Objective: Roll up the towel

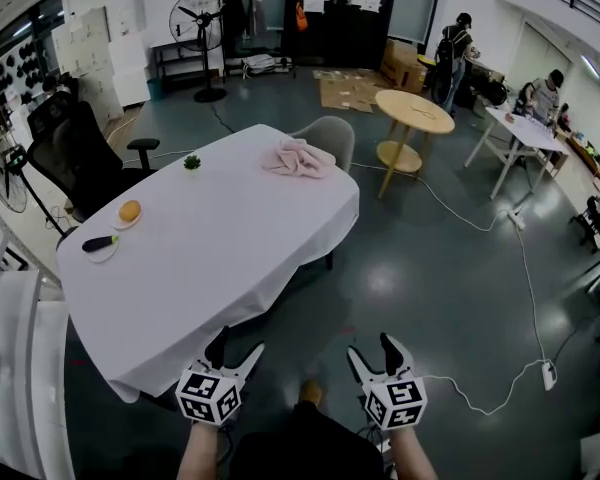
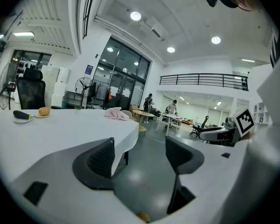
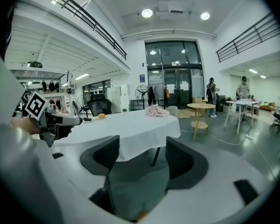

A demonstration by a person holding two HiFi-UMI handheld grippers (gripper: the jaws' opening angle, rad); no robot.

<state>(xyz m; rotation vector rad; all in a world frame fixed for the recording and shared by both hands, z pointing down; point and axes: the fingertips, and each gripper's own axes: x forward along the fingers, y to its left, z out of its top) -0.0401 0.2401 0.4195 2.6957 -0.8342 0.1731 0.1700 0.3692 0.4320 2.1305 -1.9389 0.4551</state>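
— Where does the towel lie from my tools?

— The towel (image 1: 298, 157) sits at the far end of the table (image 1: 210, 258), close to its far edge and just in front of a chair (image 1: 332, 133); from you it is straight ahead and well apart, about midway between the lines of your two tools; the table stretches ahead and to your left, so your left tool (image 1: 238, 353) hangs just beside the draped cloth at its near end, while your right tool (image 1: 372, 353) is over bare floor.

— Which one is nearer, and how does the cloth run?

— Neither by a margin I'd trust; the right gripper view has the pink heap almost dead ahead above the jaws; the left gripper view has it a little to the left of them; both tools are far out of reach, so I judge you must move along the table before anything else. As for the long axis, the towel is bunched in a crumpled heap, somewhat wider across than deep in the head view; no clean edge or long side can be read; it will likely need spreading flat before a roll can start.

— And the tools themselves?

— Both have their jaws standing apart, with only floor showing in the gap of each; neither touches anything; you hold them low and level with each other, jaws pointing forward.
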